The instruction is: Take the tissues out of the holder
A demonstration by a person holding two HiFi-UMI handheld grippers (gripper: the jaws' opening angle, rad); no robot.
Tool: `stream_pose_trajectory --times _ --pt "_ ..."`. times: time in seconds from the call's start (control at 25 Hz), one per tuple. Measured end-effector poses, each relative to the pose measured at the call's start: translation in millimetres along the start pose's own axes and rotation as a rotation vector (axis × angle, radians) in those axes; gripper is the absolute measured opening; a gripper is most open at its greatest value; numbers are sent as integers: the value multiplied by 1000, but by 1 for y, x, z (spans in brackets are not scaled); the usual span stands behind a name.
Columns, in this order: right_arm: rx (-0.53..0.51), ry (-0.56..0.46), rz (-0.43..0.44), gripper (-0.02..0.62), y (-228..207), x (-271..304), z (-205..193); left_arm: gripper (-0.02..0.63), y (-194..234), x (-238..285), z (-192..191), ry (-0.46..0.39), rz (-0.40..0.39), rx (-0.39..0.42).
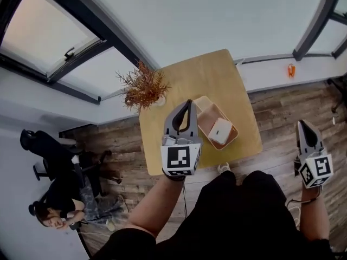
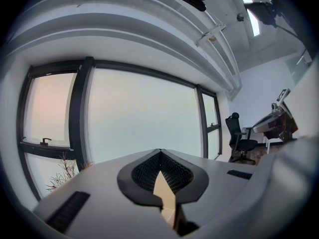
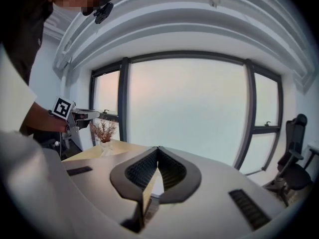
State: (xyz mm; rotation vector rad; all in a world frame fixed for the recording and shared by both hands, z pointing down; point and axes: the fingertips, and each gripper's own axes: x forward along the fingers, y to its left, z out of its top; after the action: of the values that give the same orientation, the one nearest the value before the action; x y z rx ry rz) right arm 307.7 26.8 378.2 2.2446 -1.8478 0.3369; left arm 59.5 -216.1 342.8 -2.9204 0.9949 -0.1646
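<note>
While both grippers hang closed and empty, the white square tissue stack point(image 1: 221, 130) sits in its tan rectangular holder point(image 1: 207, 118) on the pale wooden table point(image 1: 217, 75).
Reaching looks like the step in hand. The grey left gripper point(image 1: 188, 104), just left of the holder, should open its jaws, drop from above and pinch the stack by opposite edges. The grey right gripper point(image 1: 301, 124), well off to the right, could steady the rim. The holder opens upward, its long axis running from far left to near right, with the tissues at the near-right end.
</note>
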Motion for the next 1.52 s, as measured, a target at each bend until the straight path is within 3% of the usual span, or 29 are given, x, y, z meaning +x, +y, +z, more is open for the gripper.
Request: stream_pose_trajectory --times 0.44,0.8,1.24,1.52 --pt "-139 -6 394 6 101 92 37 5 40 -61 -34 62 186 -56" --pt "-211 -27 678 6 144 139 45 5 48 -103 -38 93 419 -62" --pt "-344 -89 1121 6 184 135 46 5 21 -124 -35 159 666 -100" --pt "-309 -91 1312 6 204 127 34 5 9 -141 -41 202 747 -98"
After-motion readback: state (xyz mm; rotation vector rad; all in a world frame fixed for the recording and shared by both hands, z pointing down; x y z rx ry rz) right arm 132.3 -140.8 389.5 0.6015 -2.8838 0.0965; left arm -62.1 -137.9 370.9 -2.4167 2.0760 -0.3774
